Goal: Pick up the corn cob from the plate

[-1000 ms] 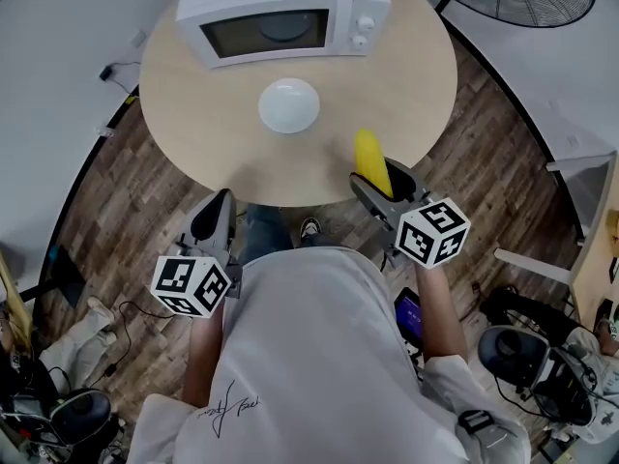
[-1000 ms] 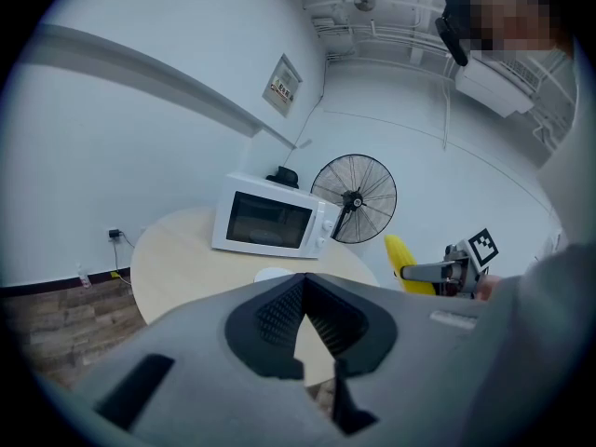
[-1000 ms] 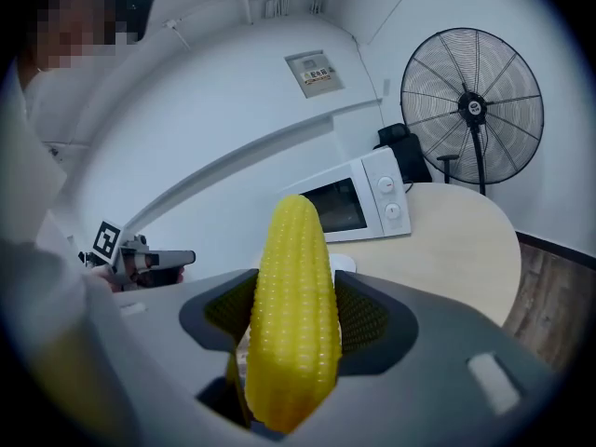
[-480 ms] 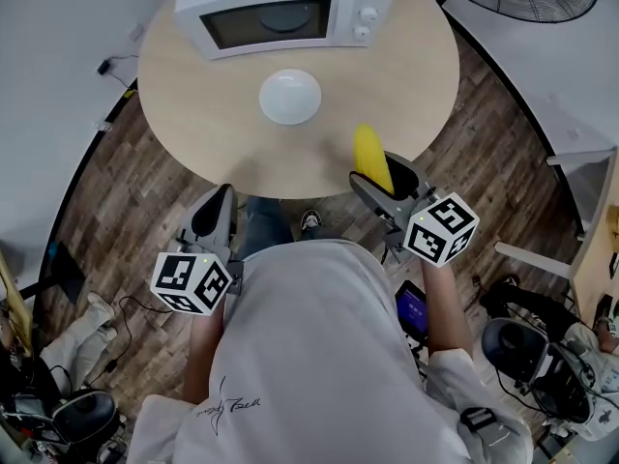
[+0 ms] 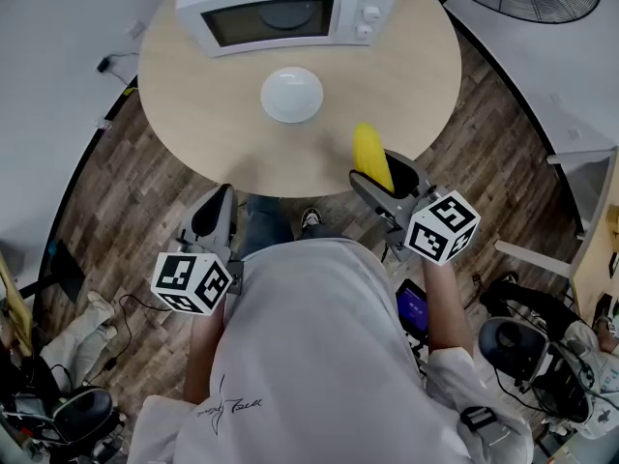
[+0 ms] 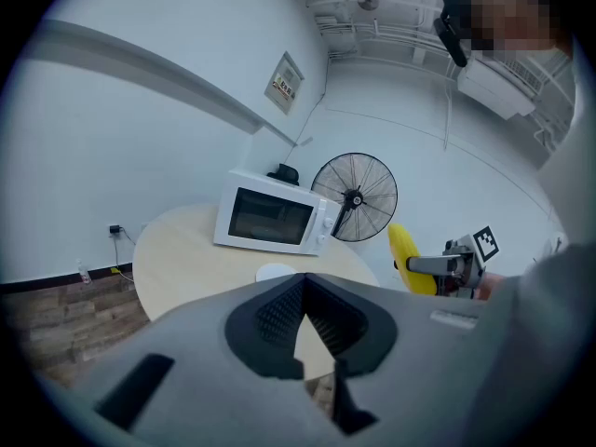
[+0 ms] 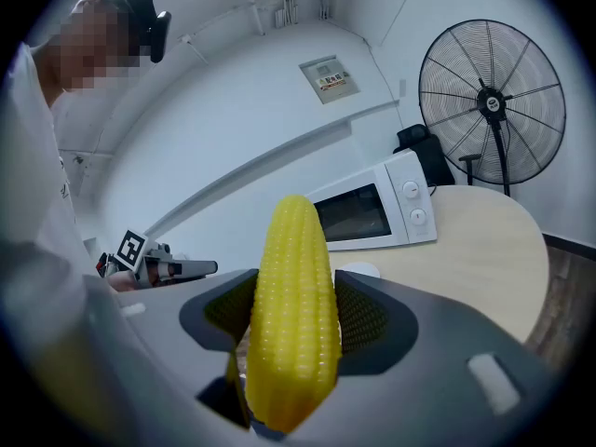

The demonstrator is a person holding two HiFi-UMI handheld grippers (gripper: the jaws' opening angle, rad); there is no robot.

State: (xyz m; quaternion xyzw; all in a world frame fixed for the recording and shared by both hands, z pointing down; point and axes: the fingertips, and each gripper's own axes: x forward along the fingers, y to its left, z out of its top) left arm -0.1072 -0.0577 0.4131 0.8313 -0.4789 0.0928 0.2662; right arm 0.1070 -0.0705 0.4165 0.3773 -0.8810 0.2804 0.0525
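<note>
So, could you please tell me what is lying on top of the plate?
Nothing shows on the plate; the corn cob is clamped in the right tongs. What lies under the plate is covered.

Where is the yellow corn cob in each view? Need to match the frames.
Head view: yellow corn cob just right of centre, clamped in the right gripper.
Left gripper view: cob at mid-right, upright, held by the other gripper.
Right gripper view: cob centre foreground, upright between the jaws.
Shared landmark: white microwave oven, beyond the cob in all three.
</note>
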